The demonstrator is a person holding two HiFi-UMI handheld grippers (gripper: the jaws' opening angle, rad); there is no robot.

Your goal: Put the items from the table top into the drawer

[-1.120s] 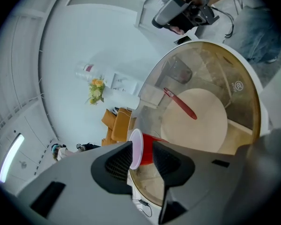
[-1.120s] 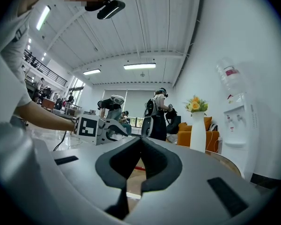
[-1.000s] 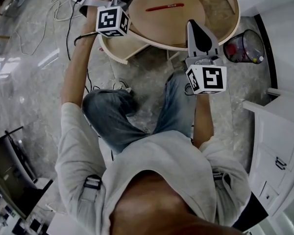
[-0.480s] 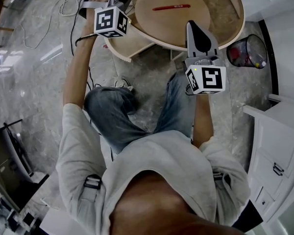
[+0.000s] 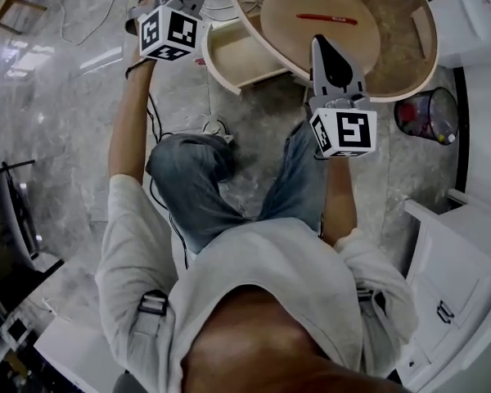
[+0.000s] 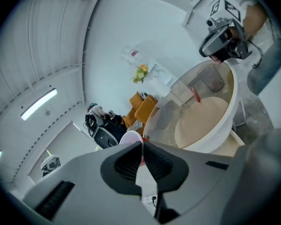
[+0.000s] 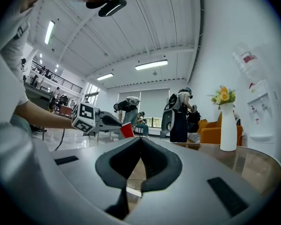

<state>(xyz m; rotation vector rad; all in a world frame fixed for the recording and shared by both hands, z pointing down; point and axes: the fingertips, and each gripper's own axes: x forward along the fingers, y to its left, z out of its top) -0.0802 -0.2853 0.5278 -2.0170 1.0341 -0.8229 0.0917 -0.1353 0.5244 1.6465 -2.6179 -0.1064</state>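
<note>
At eleven o'clock our left gripper point(image 6: 141, 144), jaws just closed, pinches by its rim a thin red cup point(image 6: 129, 137), likely light, crushable (right gripper point(image 7: 140, 142) closed, empty).

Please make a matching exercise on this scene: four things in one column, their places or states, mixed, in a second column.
1. red pen
2. drawer
3. red cup
4. right gripper

A. jaws together, nothing between them
B. lying on the round table
C. pulled open
D. held by its rim in the left gripper

Pairs: 1-B, 2-C, 3-D, 4-A.
The left gripper's jaws have just been closing, on the cup's rim.
</note>
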